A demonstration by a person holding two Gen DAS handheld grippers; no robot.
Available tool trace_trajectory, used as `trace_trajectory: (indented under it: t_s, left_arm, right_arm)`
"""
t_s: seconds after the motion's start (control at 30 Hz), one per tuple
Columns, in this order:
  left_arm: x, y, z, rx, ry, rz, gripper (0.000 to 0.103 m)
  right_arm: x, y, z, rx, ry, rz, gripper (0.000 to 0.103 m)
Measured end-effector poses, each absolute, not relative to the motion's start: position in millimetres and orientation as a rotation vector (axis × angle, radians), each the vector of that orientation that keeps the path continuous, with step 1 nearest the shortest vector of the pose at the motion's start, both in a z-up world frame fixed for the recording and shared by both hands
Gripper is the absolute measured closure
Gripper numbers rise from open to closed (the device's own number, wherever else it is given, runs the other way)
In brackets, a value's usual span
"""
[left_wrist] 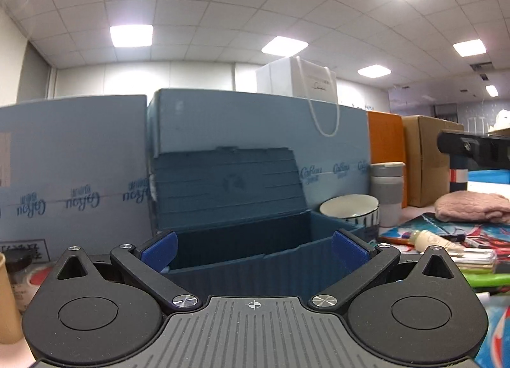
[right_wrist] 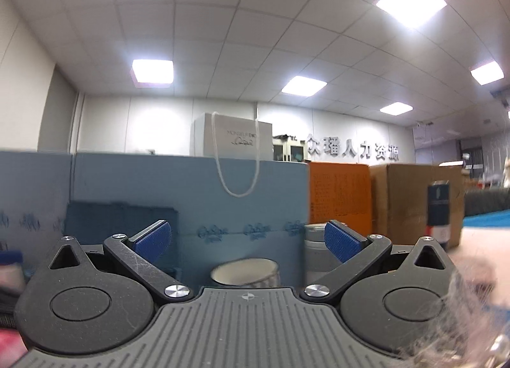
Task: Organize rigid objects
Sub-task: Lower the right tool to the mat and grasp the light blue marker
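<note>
With both the left gripper point(left_wrist: 254, 248) and right gripper point(right_wrist: 247, 242) spread wide and holding nothing, the open blue storage box point(left_wrist: 255, 240) looks unfilled, while the bowl point(left_wrist: 349, 210) and grey tumbler point(left_wrist: 387, 189) just right of it await sorting.

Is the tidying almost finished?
Not really. The blue box is open and looks empty. Both the left gripper and right gripper are open, holding nothing. The bowl, gray cup and small bottle are outside it.
</note>
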State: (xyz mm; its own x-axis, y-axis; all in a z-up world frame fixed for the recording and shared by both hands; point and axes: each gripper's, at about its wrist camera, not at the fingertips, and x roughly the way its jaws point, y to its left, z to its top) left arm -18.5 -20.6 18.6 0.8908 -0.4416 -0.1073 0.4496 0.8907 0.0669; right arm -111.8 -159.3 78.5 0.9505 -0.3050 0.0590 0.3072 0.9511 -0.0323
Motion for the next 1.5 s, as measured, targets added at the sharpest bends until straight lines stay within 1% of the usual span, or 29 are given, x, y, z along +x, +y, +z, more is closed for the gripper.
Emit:
trace_trajectory:
  t_s: [0.1, 0.2, 0.27, 0.33, 0.47, 0.6, 0.7, 0.73, 0.77, 0.8, 0.83, 0.87, 0.9, 0.93, 0.97, 1.0, 1.1, 1.2, 1.23, 1.3, 1.37, 1.4, 1.5]
  left_arm:
    - [-18.9, -32.7, 37.2, 0.133, 0.101, -0.458, 0.000]
    - [-17.3, -44.2, 57.0, 0.152, 0.128, -0.494, 0.000]
    - [-13.1, -51.4, 68.7, 0.133, 0.171, -0.574, 0.000]
    - [-4.6, -58.8, 75.9, 0.099, 0.255, -0.682, 0.000]
    - [13.1, -64.4, 69.9, 0.005, 0.413, -0.827, 0.000]
    - [18.1, -57.0, 57.1, -0.024, 0.443, -0.827, 0.000]
    - [23.9, -49.0, 57.3, -0.021, 0.438, -0.828, 0.000]
    - [24.7, -46.3, 58.0, -0.025, 0.433, -0.828, 0.000]
    - [25.6, -43.2, 58.7, -0.029, 0.430, -0.829, 0.000]
    - [27.0, -40.8, 59.9, -0.030, 0.430, -0.828, 0.000]
    - [28.8, -39.2, 59.8, -0.031, 0.431, -0.823, 0.000]
    - [30.5, -37.2, 59.5, -0.034, 0.435, -0.812, 0.000]
    - [32.7, -35.5, 59.6, -0.040, 0.440, -0.802, 0.000]
    - [35.0, -33.6, 60.1, -0.048, 0.445, -0.796, 0.000]
    - [37.1, -31.3, 60.6, -0.059, 0.450, -0.796, 0.000]
    - [38.9, -29.3, 61.1, -0.071, 0.454, -0.798, 0.000]
    - [42.1, -22.3, 64.6, -0.098, 0.464, -0.818, 0.000]
    - [44.0, -15.5, 67.6, -0.111, 0.463, -0.818, 0.000]
    - [44.9, -13.2, 68.4, -0.116, 0.465, -0.813, 0.000]
    - [47.2, -7.9, 69.4, -0.131, 0.471, -0.802, 0.000]
    - [49.3, -4.6, 70.1, -0.145, 0.477, -0.798, 0.000]
    - [49.8, -3.3, 70.4, -0.149, 0.479, -0.796, 0.000]
    - [51.4, 0.9, 72.2, -0.150, 0.484, -0.785, 0.000]
  right_arm:
    - [-119.0, -167.8, 86.9, -0.068, 0.006, -0.342, 0.000]
    - [-118.6, -171.6, 92.2, -0.107, 0.122, -0.311, 0.000]
    - [-123.5, -171.3, 92.1, -0.141, 0.166, -0.284, 0.000]
    - [-125.1, -172.8, 91.6, -0.168, 0.217, -0.270, 0.000]
    - [-122.4, -178.4, 78.9, -0.164, 0.346, -0.216, 0.000]
    - [-116.7, -170.0, 49.4, -0.168, 0.525, -0.105, 0.005]
    - [-102.7, -156.9, 32.2, -0.278, 0.629, -0.038, 0.012]
    - [-94.9, -156.4, 28.6, -0.295, 0.662, -0.034, 0.017]
    - [-86.8, -157.8, 26.3, -0.292, 0.696, -0.028, 0.025]
    - [-79.3, -160.7, 25.6, -0.275, 0.726, -0.019, 0.029]
    - [-73.0, -164.0, 25.4, -0.250, 0.749, -0.011, 0.036]
    - [-68.7, -166.8, 23.3, -0.227, 0.766, -0.001, 0.041]
    - [-66.7, -168.1, 23.3, -0.213, 0.779, 0.009, 0.043]
    - [-63.8, -169.4, 22.8, -0.202, 0.787, 0.015, 0.048]
    - [-60.8, -170.8, 22.2, -0.188, 0.800, 0.019, 0.056]
    - [-58.6, -172.8, 21.8, -0.168, 0.814, 0.026, 0.060]
    - [-54.8, -178.5, 17.8, -0.113, 0.853, 0.002, 0.066]
    - [-50.8, -187.4, 18.1, 0.011, 0.880, -0.016, 0.072]
    - [-49.5, -189.1, 18.4, 0.030, 0.884, -0.032, 0.075]
    - [-48.5, -189.4, 18.2, 0.053, 0.886, -0.063, 0.078]
    - [-47.9, -189.8, 18.4, 0.078, 0.888, -0.100, 0.085]
    - [-47.9, -189.6, 18.7, 0.091, 0.888, -0.122, 0.087]
    - [-49.5, -187.0, 20.9, 0.126, 0.886, -0.138, 0.087]
